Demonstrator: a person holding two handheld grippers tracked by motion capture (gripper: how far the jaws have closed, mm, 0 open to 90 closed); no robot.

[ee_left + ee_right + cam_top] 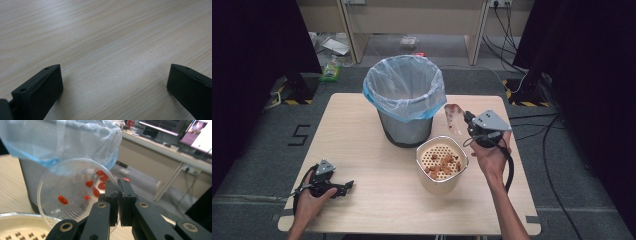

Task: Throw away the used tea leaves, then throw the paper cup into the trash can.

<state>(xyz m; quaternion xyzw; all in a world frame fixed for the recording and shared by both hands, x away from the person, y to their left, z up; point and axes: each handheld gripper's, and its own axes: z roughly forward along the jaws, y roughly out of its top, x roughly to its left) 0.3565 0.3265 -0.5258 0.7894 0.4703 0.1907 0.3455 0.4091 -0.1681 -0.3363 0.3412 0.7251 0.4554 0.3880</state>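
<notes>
We have the right gripper [117, 202] pinching the rim of a thin, light, crushable clear plastic cup [75, 192], tilted just right of the lined bin [404, 95], while our left gripper [343, 187] rests spread on the counter [362, 150].

Clear plastic cup [75, 192], tipped on its side, mouth toward the camera, rim pinched; small red bits stuck inside. Held just beside the lined bin [404, 95], above the strainer bowl [441, 167].
</notes>
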